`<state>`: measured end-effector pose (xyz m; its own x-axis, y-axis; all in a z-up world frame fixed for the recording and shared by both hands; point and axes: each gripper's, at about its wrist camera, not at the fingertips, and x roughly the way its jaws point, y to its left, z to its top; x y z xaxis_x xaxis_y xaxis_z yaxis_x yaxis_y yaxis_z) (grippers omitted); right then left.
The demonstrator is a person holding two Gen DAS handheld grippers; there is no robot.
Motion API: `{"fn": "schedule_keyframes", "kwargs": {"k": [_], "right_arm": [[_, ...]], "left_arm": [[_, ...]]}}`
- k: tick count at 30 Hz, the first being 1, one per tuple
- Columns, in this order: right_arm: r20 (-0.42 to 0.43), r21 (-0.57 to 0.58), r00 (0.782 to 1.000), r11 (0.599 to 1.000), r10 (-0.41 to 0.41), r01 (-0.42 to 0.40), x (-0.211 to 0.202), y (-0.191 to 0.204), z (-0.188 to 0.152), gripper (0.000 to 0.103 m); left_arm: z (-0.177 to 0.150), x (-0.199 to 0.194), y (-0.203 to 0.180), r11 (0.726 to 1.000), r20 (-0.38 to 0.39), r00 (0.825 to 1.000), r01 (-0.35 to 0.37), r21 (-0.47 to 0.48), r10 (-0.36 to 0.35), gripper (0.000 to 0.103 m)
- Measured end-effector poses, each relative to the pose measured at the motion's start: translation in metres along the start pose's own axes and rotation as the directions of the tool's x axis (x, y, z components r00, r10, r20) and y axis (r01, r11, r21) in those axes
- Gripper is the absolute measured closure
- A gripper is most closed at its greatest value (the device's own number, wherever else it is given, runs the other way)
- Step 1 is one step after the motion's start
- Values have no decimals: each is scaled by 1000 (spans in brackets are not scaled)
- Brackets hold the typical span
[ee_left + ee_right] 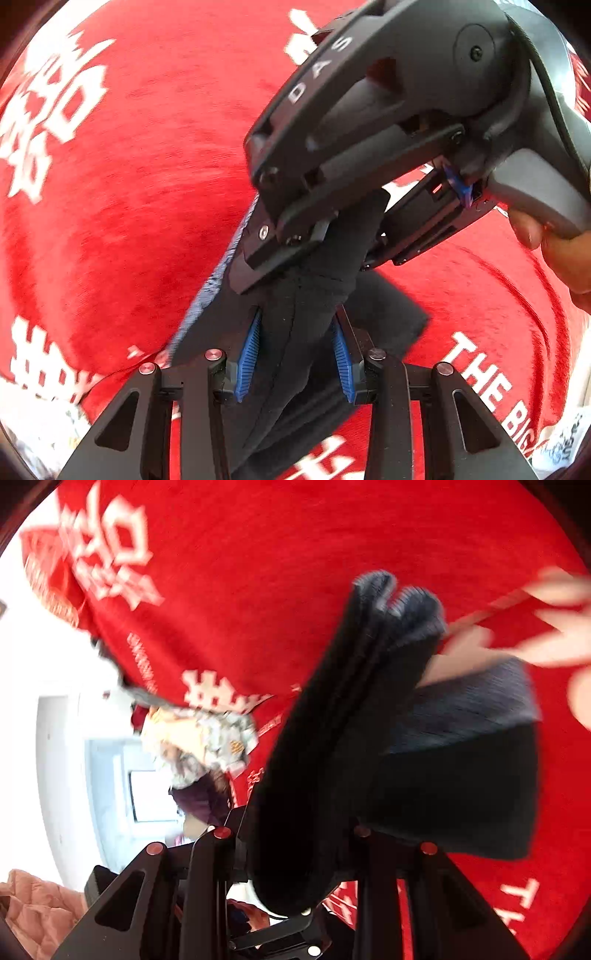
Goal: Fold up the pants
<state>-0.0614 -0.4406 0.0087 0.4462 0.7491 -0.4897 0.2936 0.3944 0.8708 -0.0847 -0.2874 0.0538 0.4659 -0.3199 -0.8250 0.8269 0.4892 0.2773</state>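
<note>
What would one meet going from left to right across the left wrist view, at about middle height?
Red cloth with white print → black pants gripped by the right claw → the person's hand on its handle.

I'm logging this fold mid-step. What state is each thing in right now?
Pants: dark, bunched, lifted off the blanket, gripped by both tongs.
Left tongs: closed on the pants between the blue pads.
Right tongs: clamped on the pants further up.
Red blanket: spread flat beneath.
</note>
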Motion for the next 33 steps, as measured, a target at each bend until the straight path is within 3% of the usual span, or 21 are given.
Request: {"fn": "schedule_keyframes", "kwargs": {"k": [4,8,12,14,17,19,22,24,25,29,31,33], "right_arm": [[-8,102,999,994,-45,46,-6,-63,-6,72],[-14,171,1000,985,-24,26,12,-103,-13,72],[-8,164,1000,986,-14,15,20,-103,-22,72],[-22,155,1000,988,-20,24,21,-99,-23,72],[-33,146,995,984,-96,99,16,-93,-23,69],[-23,147,990,979,-141,143,12,-84,-23,61],[25,126,966,960,-256,251,-9,-70,-24,52],[91,114,905,907,-416,406,-27,-54,-23,52],[118,112,884,890,-453,441,-34,-48,-24,51],[180,83,882,900,-436,428,-47,-25,-8,59],[163,4,873,885,-460,466,-28,-8,6,59],[140,-69,856,858,-497,509,1,1,21,59]], "left_arm": [[-1,34,-38,998,-80,996,46,37,-43,65],[-14,51,-49,998,-145,989,47,43,-40,65],[-24,41,-41,995,-164,986,58,76,-45,65],[-30,32,-25,995,-172,984,66,73,-52,51],[-41,20,-2,995,-194,977,93,32,-85,48],[-48,12,15,996,-202,975,89,-10,-89,48],[-55,9,57,994,-213,976,25,-106,-48,48],[-58,19,89,979,-251,968,-26,-201,-26,48],[-58,23,102,968,-269,963,-47,-245,-21,48],[-61,57,154,920,-307,951,-100,-380,-23,48],[-61,79,167,901,-331,943,-138,-410,-7,48],[-68,99,173,872,-367,929,-146,-467,-41,45]]}}
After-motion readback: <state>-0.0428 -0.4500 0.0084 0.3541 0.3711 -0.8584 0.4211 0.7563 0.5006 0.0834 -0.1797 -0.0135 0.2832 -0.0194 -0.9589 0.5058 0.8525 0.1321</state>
